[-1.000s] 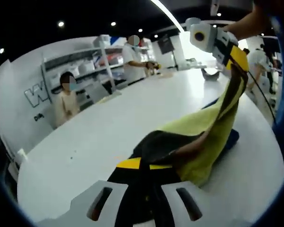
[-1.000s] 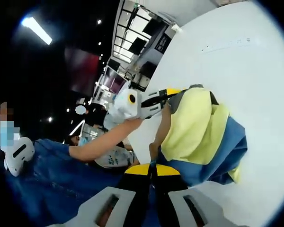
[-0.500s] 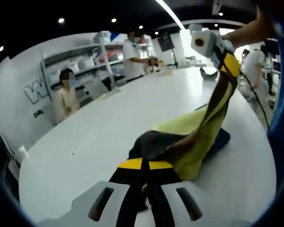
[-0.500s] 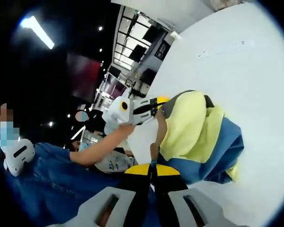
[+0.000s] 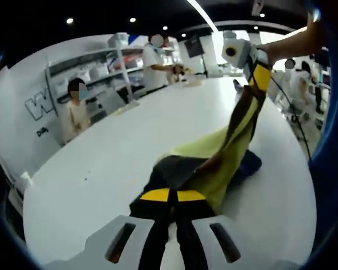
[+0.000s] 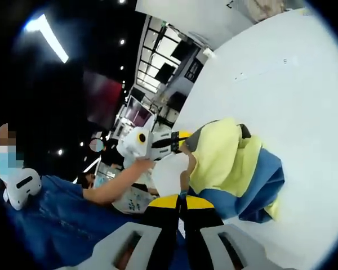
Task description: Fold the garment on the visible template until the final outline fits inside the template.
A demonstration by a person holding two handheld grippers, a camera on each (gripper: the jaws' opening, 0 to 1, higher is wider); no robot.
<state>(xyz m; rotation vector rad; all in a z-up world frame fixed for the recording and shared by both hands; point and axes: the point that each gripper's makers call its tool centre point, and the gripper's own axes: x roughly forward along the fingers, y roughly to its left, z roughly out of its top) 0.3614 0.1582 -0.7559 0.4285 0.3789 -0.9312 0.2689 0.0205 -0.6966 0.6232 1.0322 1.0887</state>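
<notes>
The fold is in the middle, not finished. The garment (image 5: 225,152) is lifted from the white table (image 5: 101,163) and stretched between the two grippers; only its lower blue part touches the table. No template outline can be made out on the table in these views, so I cannot judge how the cloth lies to it. What is left, I think, is to bring the raised edge over, lay the cloth flat and check the outline.

In the left gripper view, the left gripper (image 5: 170,198) has its fingers closed on one dark corner of the garment, low near the table. Farther right and higher, the right gripper (image 5: 258,76) pinches the opposite end, so the cloth hangs as a tight band between them.

The garment is yellow on one side with dark grey parts and a blue section (image 6: 253,185). It looks soft and loosely bunched, with several layers.
</notes>
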